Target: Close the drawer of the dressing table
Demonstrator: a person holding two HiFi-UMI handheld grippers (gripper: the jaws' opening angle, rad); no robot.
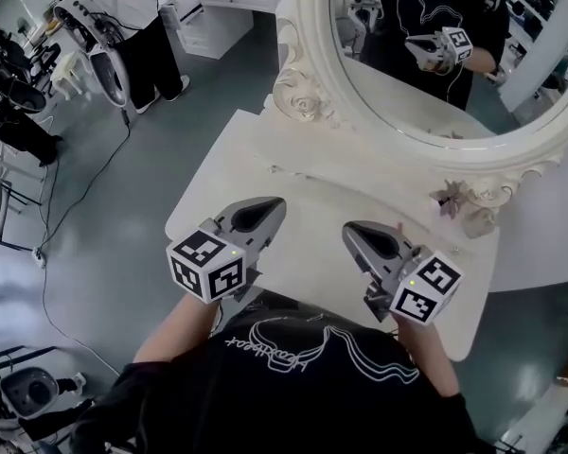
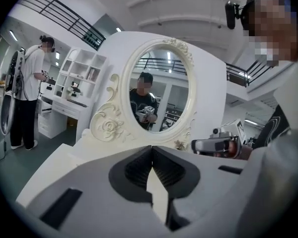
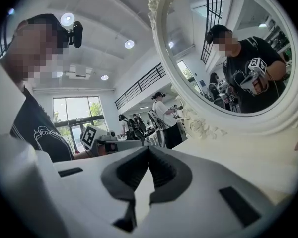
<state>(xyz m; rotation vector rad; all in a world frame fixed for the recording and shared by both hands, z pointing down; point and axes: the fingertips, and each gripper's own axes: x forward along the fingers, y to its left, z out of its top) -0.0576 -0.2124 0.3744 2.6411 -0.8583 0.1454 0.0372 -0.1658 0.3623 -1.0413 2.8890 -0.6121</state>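
The white dressing table (image 1: 293, 173) with its oval mirror (image 1: 426, 64) stands in front of me. Its drawer is hidden below the front edge, behind my arms and chest. My left gripper (image 1: 275, 206) hovers over the near left part of the tabletop, its jaws shut with nothing between them (image 2: 151, 148). Beside it my right gripper (image 1: 350, 231) hangs over the near right part, also shut and empty (image 3: 149, 149). Both point toward the mirror, which reflects them. Neither touches the table.
A small dried-flower ornament (image 1: 452, 200) sits on the tabletop at the right, by the mirror frame. A person in a white shirt (image 1: 137, 17) stands at another white cabinet (image 1: 208, 22) at the back left. Salon equipment (image 1: 95, 50) and a cable (image 1: 76, 206) lie left.
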